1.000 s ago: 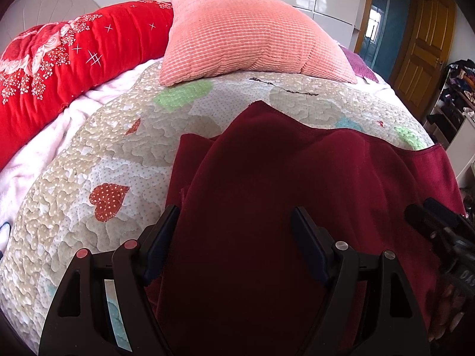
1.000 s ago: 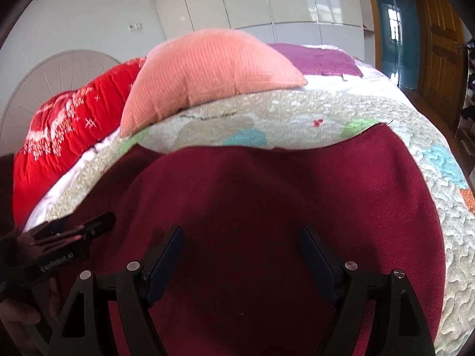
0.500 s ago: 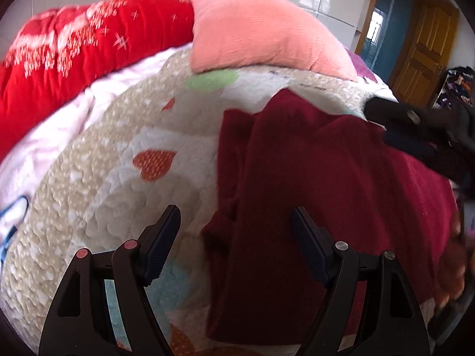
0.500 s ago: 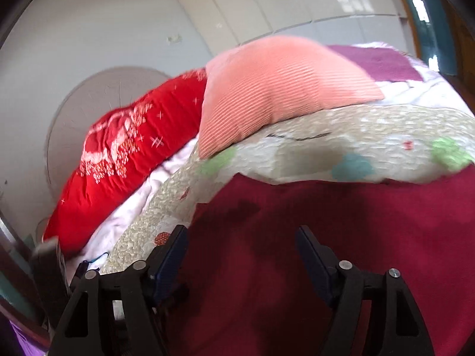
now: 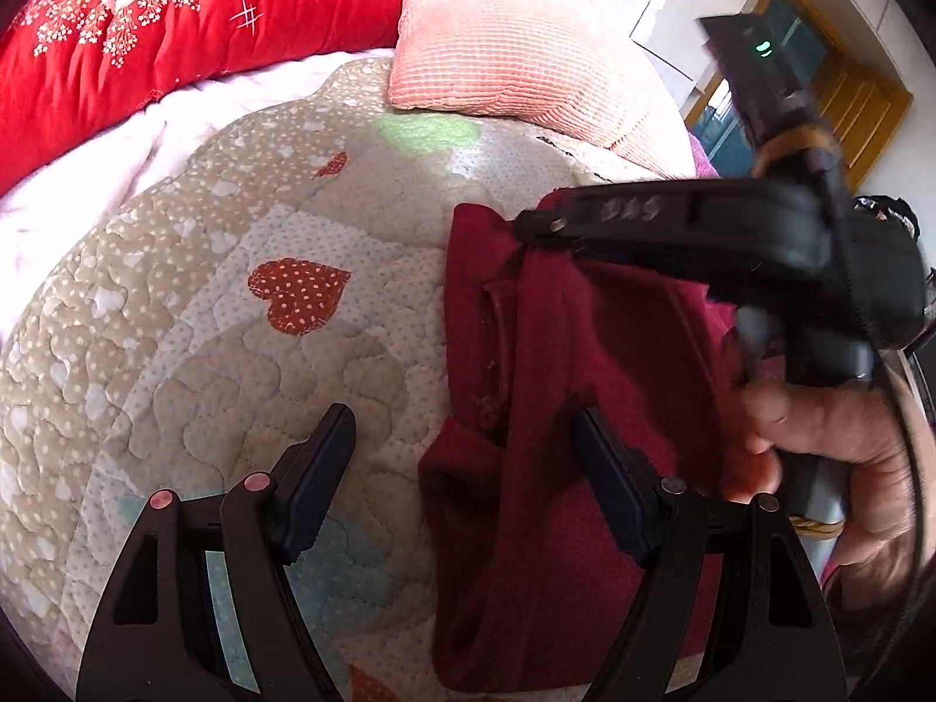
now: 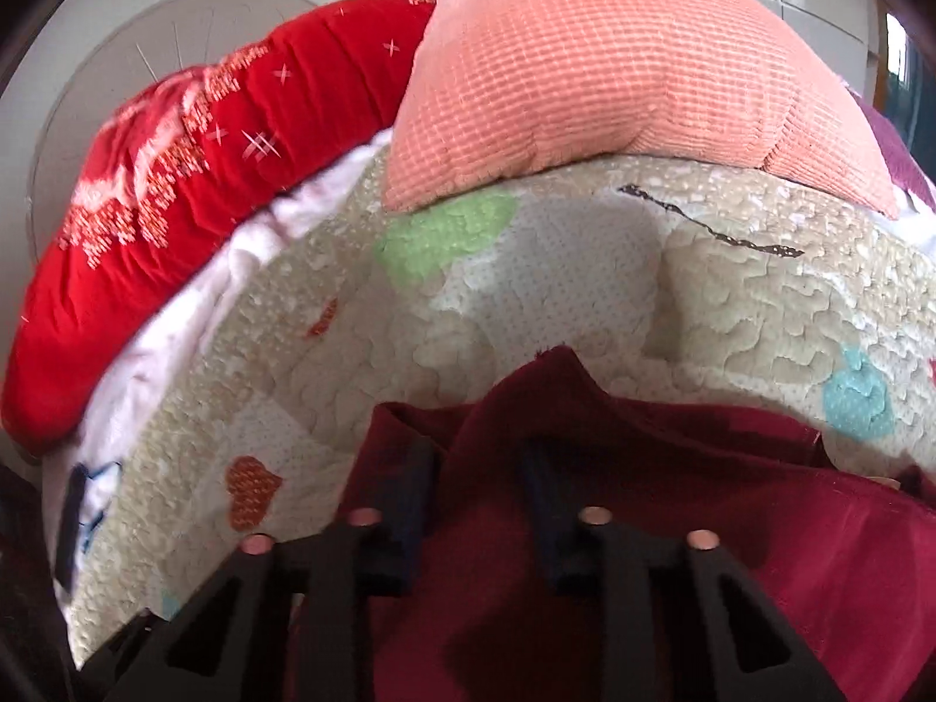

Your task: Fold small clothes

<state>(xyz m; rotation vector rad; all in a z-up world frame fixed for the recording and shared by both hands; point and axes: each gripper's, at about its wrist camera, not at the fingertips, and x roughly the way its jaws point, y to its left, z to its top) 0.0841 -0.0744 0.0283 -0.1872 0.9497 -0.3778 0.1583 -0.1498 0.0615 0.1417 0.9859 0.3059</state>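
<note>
On the quilted bed (image 5: 222,351), left-wrist view: the left gripper (image 5: 462,456) is seen released over the dark red garment (image 5: 556,386). Right-wrist view: the right gripper (image 6: 477,456), just closed, is clenched on a raised garment fold.

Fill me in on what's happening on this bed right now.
A person is folding a dark red fabric garment that lies on a quilted heart-patterned bedspread. The right hand-held gripper has just closed its jaws on a raised fold at the garment's far edge, the cloth peaking up between them. The left hand-held gripper hovers open over the garment's near left edge, gripping nothing. A salmon-pink ribbed pillow sits beyond.
</note>
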